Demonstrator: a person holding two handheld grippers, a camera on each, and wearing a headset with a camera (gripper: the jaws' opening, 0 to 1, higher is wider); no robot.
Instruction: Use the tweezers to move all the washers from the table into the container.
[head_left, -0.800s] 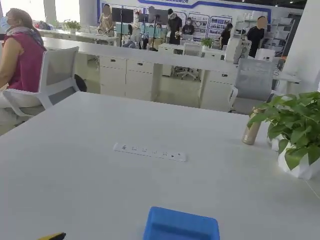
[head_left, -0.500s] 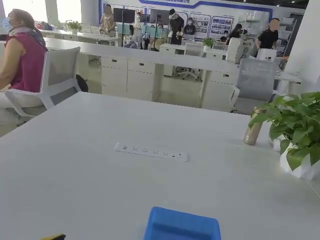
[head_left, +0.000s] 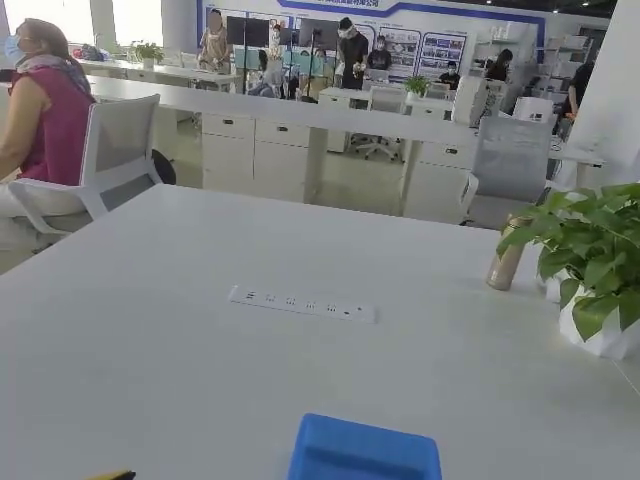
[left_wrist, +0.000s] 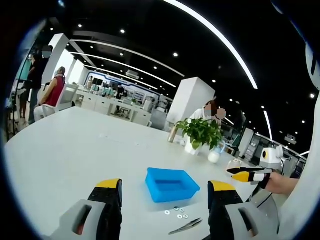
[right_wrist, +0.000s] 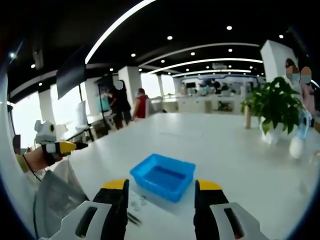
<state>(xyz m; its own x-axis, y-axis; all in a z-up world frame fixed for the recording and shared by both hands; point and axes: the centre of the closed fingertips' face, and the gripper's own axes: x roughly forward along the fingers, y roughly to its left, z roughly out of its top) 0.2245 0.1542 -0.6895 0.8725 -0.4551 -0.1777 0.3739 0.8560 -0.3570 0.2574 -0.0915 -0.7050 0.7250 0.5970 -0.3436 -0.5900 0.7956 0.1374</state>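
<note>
Usefully, the left gripper view reveals washers (left_wrist: 176, 213) and tweezers (left_wrist: 185, 226) beside the container (left_wrist: 171, 184); both hand-held grippers (left_wrist: 165, 185) (right_wrist: 161, 184) gape.

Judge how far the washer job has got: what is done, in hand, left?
Done: nothing; the blue container looks empty. In hand: nothing; left tool and right tool are open, tweezers lie on the table. Left: all washers, beside the container.

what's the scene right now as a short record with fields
left claw: open, holding nothing
right claw: open, holding nothing
container: blue, on the white table
washers: several loose on the table beside the container
tweezers: lying on the table by the washers, untouched
other: potted plant, power strip
</note>
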